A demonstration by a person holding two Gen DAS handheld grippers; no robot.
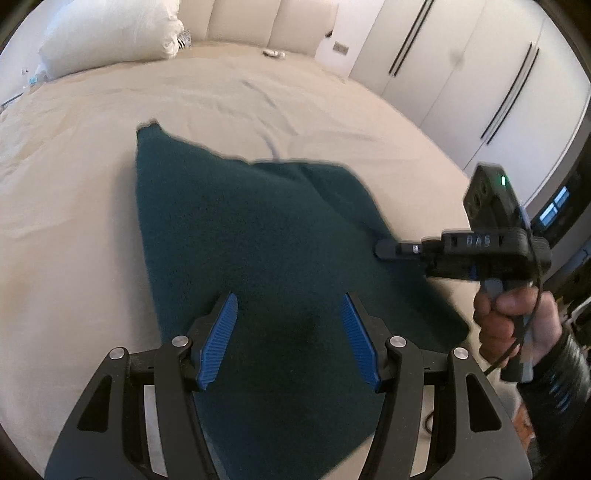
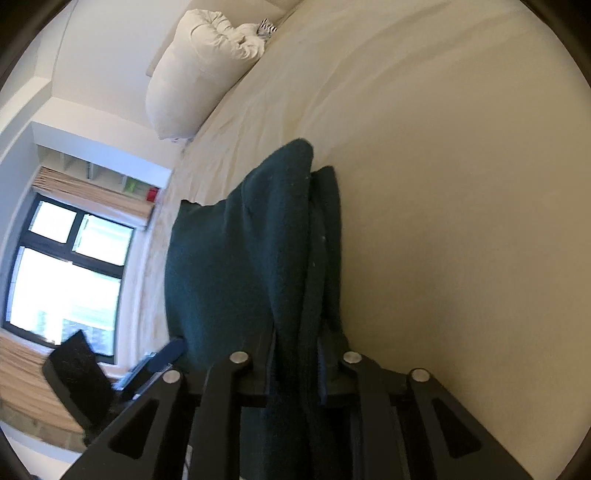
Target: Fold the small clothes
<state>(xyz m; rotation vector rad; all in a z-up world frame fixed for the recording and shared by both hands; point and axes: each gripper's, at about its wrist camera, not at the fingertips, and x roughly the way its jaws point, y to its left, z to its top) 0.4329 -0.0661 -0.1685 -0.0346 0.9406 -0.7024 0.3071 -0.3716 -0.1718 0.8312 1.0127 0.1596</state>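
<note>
- Dark green fleece garment (image 1: pixel 258 229) lies spread on the cream bedsheet (image 1: pixel 92 177), near the bed's foot edge; exact type cannot be told.
- Right gripper (image 1: pixel 384 248) pinches the garment's right edge, jaws pressed together on bunched cloth; part lifted off the sheet.
- Left gripper (image 1: pixel 288 332) hovers above the near end, blue pads (image 1: pixel 218 339) spread wide, holding nothing.
- Judged step: a fold in progress. Next move likely needs the left to catch the near edge so both carry it across evenly.
- Around: white pillow (image 1: pixel 110 33) and headboard (image 1: pixel 273 22) far off, wardrobe doors (image 1: pixel 461 74) to the right. Nothing obstructs.
</note>
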